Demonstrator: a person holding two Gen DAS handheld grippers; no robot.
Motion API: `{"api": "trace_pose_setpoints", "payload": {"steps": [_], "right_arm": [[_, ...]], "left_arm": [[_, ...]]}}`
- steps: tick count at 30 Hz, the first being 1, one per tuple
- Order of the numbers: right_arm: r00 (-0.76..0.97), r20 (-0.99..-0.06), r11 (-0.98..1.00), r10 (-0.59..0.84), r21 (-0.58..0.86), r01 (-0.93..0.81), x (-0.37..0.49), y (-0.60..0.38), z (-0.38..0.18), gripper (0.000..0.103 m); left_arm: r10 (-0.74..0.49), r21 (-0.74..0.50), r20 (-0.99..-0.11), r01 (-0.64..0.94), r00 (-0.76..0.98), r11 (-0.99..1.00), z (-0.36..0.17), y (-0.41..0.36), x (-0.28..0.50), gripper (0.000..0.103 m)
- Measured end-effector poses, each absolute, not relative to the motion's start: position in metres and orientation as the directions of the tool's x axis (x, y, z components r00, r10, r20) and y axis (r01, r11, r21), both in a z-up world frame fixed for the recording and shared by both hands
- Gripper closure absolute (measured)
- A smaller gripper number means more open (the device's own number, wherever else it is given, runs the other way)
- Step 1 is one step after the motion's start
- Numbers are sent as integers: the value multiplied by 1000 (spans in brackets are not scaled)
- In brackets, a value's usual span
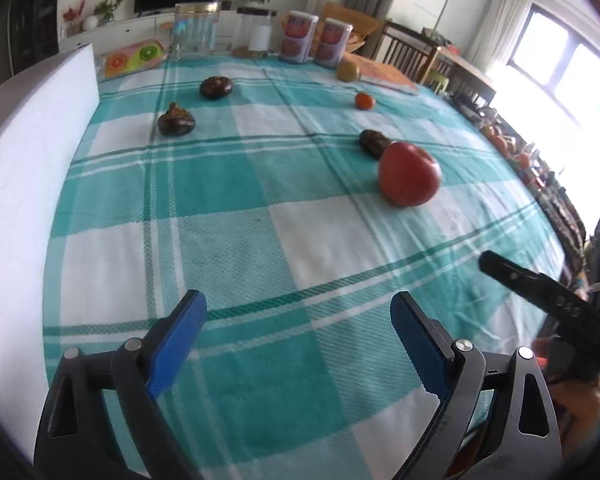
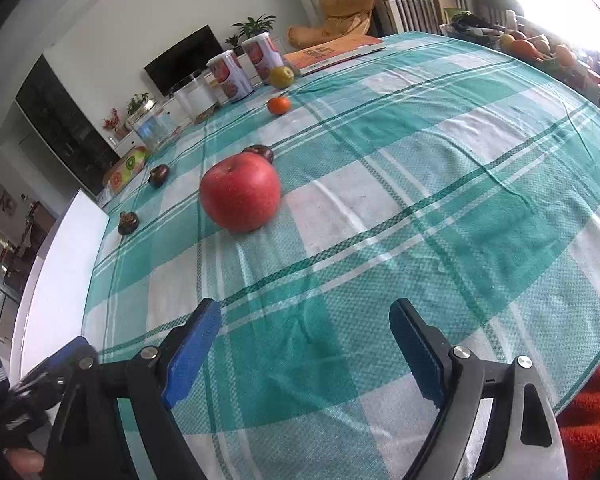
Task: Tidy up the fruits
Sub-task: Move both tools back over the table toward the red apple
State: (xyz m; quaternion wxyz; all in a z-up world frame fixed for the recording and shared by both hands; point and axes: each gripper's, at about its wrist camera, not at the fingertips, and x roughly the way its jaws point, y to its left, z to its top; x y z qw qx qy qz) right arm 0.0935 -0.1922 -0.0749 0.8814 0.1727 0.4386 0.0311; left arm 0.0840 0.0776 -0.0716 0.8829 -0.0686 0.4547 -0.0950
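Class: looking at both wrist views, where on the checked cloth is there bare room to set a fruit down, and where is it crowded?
Free: the wide patch between the open left gripper and the apple; also right of the apple, ahead of the right gripper. Crowded: the far edge, with the cans and jars.

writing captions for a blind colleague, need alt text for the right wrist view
The open right gripper hovers empty over a teal and white checked tablecloth, pointing toward a red apple lying ahead. Beyond it lie three dark brown fruits, a small orange and a yellow-green fruit, with two printed cans at the far edge.
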Motion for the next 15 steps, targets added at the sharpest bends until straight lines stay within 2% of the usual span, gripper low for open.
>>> {"api": "trace_pose_setpoints", "payload": {"steps": [6, 12, 15], "right_arm": [[633, -767, 965, 102, 230, 124, 107, -175, -83, 17], [610, -792, 986, 26, 121, 116, 122, -160, -96, 17], [609, -793, 987, 26, 116, 109, 120, -158, -97, 15]], "left_arm": [[-108, -105, -811, 37, 575, 994, -99, 87, 105, 9], [-77, -65, -799, 41, 596, 997, -104, 88, 106, 8], [-46, -16, -800, 55, 598, 998, -107, 82, 107, 5]]}}
